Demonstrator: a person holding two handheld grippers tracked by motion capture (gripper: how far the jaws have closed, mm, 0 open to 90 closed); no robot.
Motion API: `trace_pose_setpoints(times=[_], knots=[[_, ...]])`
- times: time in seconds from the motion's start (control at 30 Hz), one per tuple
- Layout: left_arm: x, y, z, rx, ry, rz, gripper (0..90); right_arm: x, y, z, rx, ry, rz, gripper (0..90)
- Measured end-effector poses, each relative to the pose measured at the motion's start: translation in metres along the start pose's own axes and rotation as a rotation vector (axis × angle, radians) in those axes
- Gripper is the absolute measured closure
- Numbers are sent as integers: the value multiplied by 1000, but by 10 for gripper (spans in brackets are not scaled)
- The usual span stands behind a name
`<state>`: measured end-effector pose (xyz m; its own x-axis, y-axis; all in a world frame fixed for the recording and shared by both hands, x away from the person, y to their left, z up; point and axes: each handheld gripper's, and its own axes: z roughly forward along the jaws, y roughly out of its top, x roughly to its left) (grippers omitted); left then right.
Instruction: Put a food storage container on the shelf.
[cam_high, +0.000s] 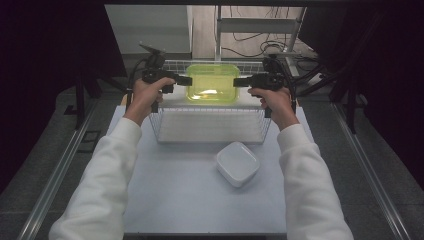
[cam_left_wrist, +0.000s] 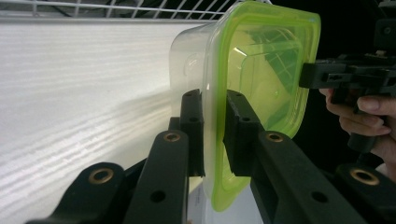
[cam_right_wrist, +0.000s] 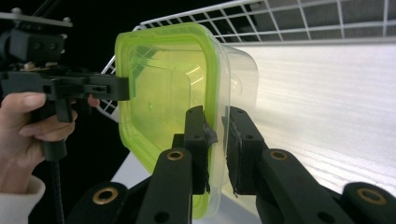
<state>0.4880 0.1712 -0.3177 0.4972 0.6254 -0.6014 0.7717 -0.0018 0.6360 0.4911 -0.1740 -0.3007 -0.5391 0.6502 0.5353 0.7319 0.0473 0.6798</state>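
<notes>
Two grippers are pinching the green-lidded container (cam_high: 213, 82) for you; your left gripper (cam_high: 181, 79) is clamping its left rim and your right gripper (cam_high: 241, 81) its right rim; you are holding it level above the wire basket (cam_high: 210, 135), with the white dish (cam_high: 237, 163) lying on the table (cam_high: 170, 195) nearer you.

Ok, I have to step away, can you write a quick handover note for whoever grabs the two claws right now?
Left claw: shut on the green-lidded container, gripping its rim at the left side.
Right claw: shut on the same rim at the opposite side.
The container is lifted, held between both claws above the wire basket. A white square dish sits on the table in front of the basket.
Done: both grips taken, container raised.
Left: probably carry it level to wherever it goes and set it down; keep both claws shut until it rests.
</notes>
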Motion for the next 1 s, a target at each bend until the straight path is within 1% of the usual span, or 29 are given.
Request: trace_pose_setpoints(times=[0.07, 0.13, 0.17, 0.27, 0.33, 0.37, 0.4, 0.43, 0.57, 0.7, 0.8, 0.83, 0.87, 0.9, 0.97, 1.0], knots=[[1, 4, 2, 3, 13, -16, 792, -4, 2, 5, 8, -11, 41, 787], [4, 7, 5, 2, 14, -42, 787, -8, 5, 9, 4, -21, 69, 778], [8, 9, 7, 1, 0, -66, 785, -9, 5, 11, 1, -23, 77, 773], [17, 11, 10, -10, -29, -115, 776, -12, 8, 16, -8, -36, 117, 760], [21, 12, 13, -15, -37, -142, 771, -15, 9, 19, -18, -39, 151, 754], [22, 12, 14, -17, -38, -150, 768, -17, 9, 21, -24, -38, 169, 752], [24, 12, 15, -22, -45, -164, 764, -19, 9, 22, -29, -39, 175, 748], [26, 12, 16, -21, -47, -171, 760, -20, 9, 24, -35, -42, 196, 745], [31, 12, 17, -21, -61, -196, 745, -24, 9, 30, -60, -45, 226, 737], [32, 11, 19, -31, -59, -199, 732, -27, 9, 33, -75, -39, 247, 733], [31, 11, 18, -32, -51, -191, 727, -28, 9, 33, -82, -33, 259, 731], [30, 11, 18, -34, -35, -173, 724, -28, 9, 33, -83, -31, 261, 728], [26, 10, 17, -40, -4, -148, 713, -29, 8, 33, -87, -28, 262, 727], [23, 10, 17, -55, 29, -117, 679, -29, 7, 32, -94, -23, 273, 692], [19, 9, 15, -74, 25, -91, 594, -26, 7, 31, -121, -37, 253, 576], [17, 8, 14, -84, 31, -81, 569, -23, 7, 30, -134, -36, 242, 536]])
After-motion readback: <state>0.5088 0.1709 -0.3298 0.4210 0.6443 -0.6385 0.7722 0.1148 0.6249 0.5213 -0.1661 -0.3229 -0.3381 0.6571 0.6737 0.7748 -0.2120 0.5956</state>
